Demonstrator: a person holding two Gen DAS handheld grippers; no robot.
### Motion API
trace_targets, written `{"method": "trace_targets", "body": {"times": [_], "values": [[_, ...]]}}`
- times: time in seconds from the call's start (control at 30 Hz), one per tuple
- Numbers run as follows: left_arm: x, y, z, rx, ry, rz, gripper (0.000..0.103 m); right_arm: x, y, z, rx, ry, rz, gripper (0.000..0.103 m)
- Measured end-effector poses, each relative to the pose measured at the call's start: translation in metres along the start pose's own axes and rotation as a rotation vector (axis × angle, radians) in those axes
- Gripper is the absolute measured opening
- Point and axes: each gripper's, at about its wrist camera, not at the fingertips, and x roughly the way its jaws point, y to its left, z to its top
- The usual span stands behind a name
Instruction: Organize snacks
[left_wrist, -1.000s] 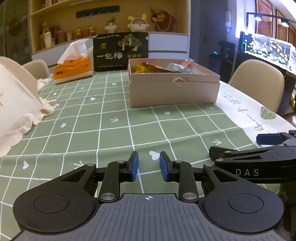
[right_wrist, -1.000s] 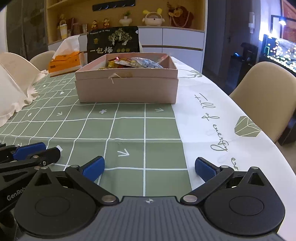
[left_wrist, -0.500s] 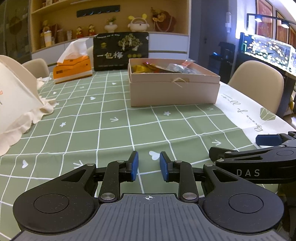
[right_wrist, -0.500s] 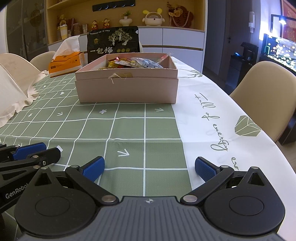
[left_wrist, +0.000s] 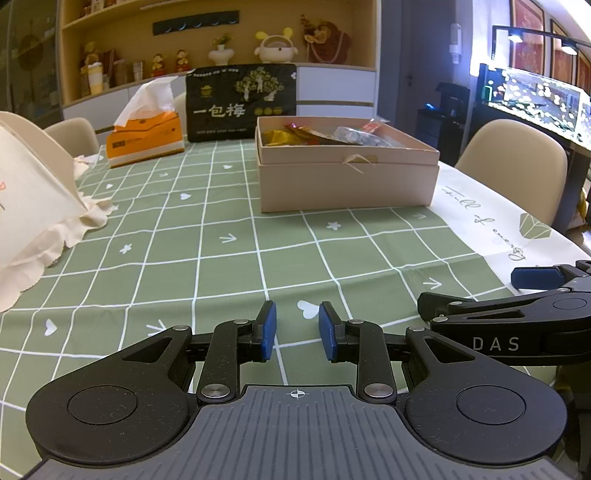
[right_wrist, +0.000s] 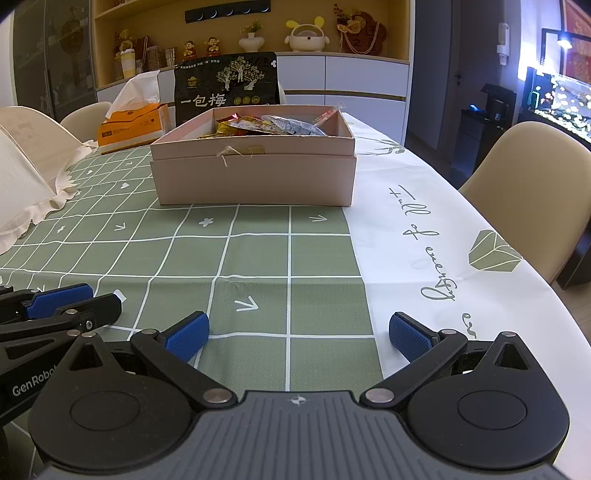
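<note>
A beige cardboard box (left_wrist: 347, 184) (right_wrist: 255, 177) stands open on the green checked tablecloth, with several snack packets (left_wrist: 321, 134) (right_wrist: 266, 123) inside. A black snack bag (left_wrist: 240, 99) (right_wrist: 225, 88) stands upright behind the box. My left gripper (left_wrist: 293, 330) hovers low over the cloth well in front of the box, its blue pads a narrow gap apart with nothing between them. My right gripper (right_wrist: 298, 334) is wide open and empty, beside the left one, also in front of the box.
An orange tissue box (left_wrist: 146, 142) (right_wrist: 131, 127) stands at the back left. A cream fabric food cover (left_wrist: 33, 206) (right_wrist: 26, 177) sits at the left. Beige chairs (left_wrist: 513, 170) (right_wrist: 532, 192) stand at the right table edge. Shelves and a fish tank are behind.
</note>
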Motion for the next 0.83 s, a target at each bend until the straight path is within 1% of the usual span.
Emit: {"method": "trace_targets", "body": {"times": [0.83], "values": [[0.0002, -0.001, 0.0001, 0.003, 0.0, 0.001, 0.029, 0.0, 0.0002, 0.0001, 0.0, 0.0, -0.001, 0.103]]}}
